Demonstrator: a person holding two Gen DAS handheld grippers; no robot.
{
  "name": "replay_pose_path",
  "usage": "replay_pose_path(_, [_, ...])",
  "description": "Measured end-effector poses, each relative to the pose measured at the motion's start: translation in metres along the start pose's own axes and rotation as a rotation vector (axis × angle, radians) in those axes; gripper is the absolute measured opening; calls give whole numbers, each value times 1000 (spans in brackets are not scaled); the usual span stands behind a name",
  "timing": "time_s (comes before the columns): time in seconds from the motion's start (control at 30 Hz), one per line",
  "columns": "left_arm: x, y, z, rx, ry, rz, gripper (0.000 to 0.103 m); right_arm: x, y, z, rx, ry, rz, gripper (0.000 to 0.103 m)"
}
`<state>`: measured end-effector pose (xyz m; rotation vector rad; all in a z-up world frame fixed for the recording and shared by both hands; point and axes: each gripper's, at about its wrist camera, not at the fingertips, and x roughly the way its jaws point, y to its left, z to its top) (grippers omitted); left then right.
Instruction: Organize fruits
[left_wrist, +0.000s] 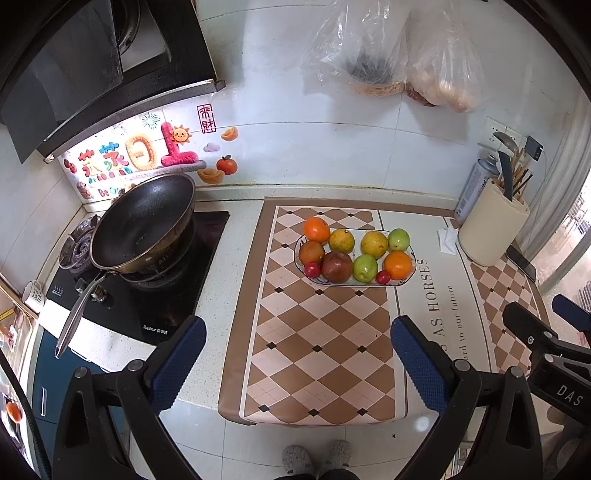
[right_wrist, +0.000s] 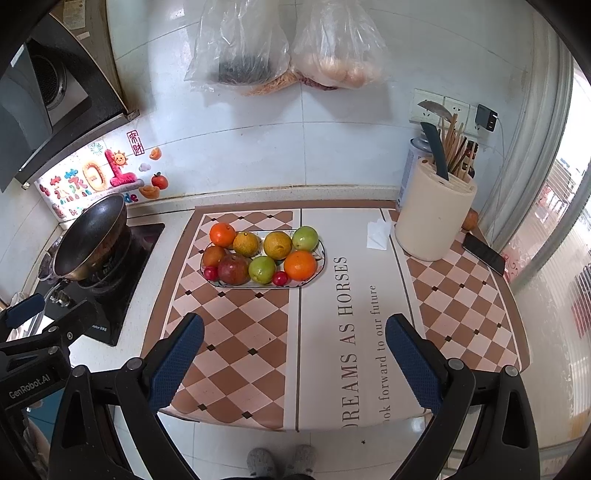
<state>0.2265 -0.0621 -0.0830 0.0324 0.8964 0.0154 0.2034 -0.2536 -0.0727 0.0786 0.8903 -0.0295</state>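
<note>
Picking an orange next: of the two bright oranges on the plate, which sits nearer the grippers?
The bright orange at the plate's front right corner, beside the green fruit. The other orange sits at the back left, nearer the wall.

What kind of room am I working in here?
Most likely a home kitchen: a wok sits on a gas hob under a range hood, with a knife block on the counter.

White tiled wall (right_wrist: 332, 147), black range hood (left_wrist: 92, 74), pale floor tiles (left_wrist: 332, 435), bright window (right_wrist: 561, 229) right.
</note>
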Motion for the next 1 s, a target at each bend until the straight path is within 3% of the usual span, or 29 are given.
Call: replay_pose_path(1.0, [-10,0,4,9,-31,1,102,-13,-6,2,13,-10,-4,101])
